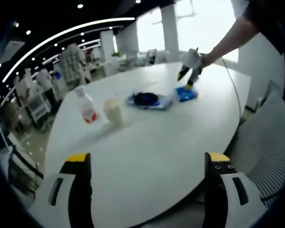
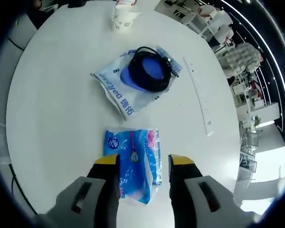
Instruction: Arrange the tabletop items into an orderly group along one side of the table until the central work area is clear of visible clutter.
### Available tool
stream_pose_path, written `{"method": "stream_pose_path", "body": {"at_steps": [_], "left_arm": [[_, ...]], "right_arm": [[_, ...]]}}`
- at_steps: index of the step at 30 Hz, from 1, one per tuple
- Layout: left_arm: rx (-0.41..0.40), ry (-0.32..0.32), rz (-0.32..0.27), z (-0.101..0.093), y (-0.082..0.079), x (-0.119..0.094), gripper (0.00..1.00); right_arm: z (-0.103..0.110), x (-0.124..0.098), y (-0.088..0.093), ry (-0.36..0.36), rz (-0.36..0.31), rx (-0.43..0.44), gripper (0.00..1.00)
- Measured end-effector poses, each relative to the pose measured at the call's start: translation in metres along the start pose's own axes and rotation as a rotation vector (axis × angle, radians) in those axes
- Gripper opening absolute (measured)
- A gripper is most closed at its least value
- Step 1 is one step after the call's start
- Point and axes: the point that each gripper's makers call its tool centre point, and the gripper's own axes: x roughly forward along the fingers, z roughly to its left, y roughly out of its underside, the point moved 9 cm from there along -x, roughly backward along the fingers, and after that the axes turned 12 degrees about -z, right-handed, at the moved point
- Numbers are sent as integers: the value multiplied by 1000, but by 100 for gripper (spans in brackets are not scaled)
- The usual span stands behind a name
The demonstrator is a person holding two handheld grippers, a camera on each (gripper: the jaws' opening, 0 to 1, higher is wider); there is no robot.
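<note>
Round white table (image 1: 180, 142), bright windows (image 1: 204, 19) beyond, curved ceiling light strips (image 1: 61, 35), mesh chair (image 1: 270, 142).

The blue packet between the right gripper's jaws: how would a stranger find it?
On the round white table, look nearest the right gripper. The blue packet lies flat between its open jaws. Unlike the larger white-and-blue bag beyond, no black coiled cable rests on it.

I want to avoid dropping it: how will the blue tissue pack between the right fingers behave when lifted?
The blue tissue pack looks soft and crinkly, so it will probably squash and sag. Its glossy wrapper may slip.
</note>
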Motion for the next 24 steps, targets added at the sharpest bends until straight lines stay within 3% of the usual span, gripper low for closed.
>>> {"method": "stream_pose_path", "body": {"at_steps": [12, 16, 19, 24], "left_arm": [[21, -5, -1, 0, -1, 2, 97], [18, -13, -4, 1, -2, 2, 97], [20, -15, -3, 2, -2, 2, 97], [19, -19, -1, 2, -2, 2, 97]], "right_arm": [[-16, 10, -20, 18, -84, -6, 59], [-4, 3, -42, 15, -116, -6, 62], [-2, 1, -58, 46, -145, -45, 72], [-2, 0, -74, 57, -180, -38, 79]]}}
